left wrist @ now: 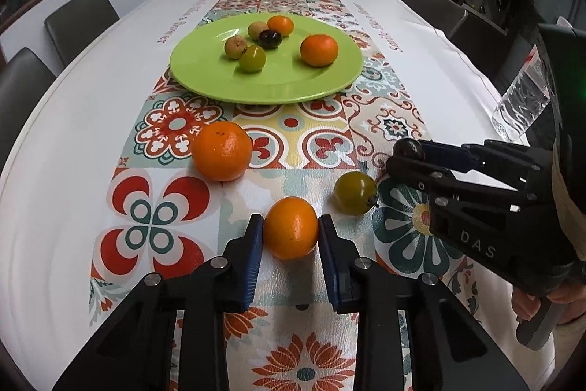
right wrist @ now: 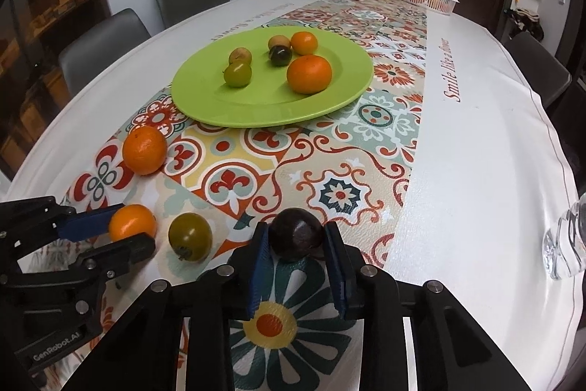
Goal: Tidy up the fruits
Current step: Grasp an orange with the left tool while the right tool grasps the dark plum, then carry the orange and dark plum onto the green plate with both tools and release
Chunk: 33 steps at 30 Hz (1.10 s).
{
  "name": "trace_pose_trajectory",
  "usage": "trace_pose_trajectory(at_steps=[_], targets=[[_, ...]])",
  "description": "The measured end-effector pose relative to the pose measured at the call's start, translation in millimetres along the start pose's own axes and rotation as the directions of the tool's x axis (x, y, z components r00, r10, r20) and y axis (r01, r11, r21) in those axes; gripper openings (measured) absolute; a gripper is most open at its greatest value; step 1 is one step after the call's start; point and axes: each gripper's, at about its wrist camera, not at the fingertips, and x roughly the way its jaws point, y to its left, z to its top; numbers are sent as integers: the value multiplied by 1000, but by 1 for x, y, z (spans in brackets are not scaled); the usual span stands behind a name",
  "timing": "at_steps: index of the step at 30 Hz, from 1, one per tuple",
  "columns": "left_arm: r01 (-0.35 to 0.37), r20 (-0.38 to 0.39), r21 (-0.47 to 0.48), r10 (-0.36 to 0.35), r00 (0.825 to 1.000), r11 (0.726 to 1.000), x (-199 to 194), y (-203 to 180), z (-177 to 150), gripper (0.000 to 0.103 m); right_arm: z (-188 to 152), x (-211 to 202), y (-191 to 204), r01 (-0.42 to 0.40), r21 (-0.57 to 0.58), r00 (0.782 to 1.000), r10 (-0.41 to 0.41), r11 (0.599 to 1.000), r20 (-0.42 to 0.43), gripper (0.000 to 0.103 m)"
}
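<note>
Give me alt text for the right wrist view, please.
The right gripper grips a dark plum on the patterned tablecloth. At left, the left gripper pinches a small orange beside a green tomato. Beyond, a green plate holds six fruits.

Black angular gripper frames, blue ribbed finger pads (left wrist: pixel 252 262), silver screws; "DAS" and "GenRobot.AI" lettering; bare-skinned hand (left wrist: pixel 549 299) on grey handle.
</note>
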Motion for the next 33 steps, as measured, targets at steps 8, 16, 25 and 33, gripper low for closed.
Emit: trace_pose_trajectory(at_steps=[8, 16, 25, 33], targets=[[10, 58, 32, -12, 998, 999, -24, -4, 2, 30, -3, -26, 8, -21, 5, 999, 21, 1000, 42, 31], [22, 119, 50, -28, 993, 998, -52, -5, 5, 30, -1, -54, 17, -21, 13, 995, 19, 1000, 94, 31], [33, 194, 72, -47, 980, 997, -78, 0, 19, 30, 14, -83, 26, -5, 18, 985, 2, 1000, 174, 31], [13, 248, 87, -34, 968, 996, -89, 14, 37, 30, 33, -85, 33, 0, 24, 979, -5, 1000, 203, 31]])
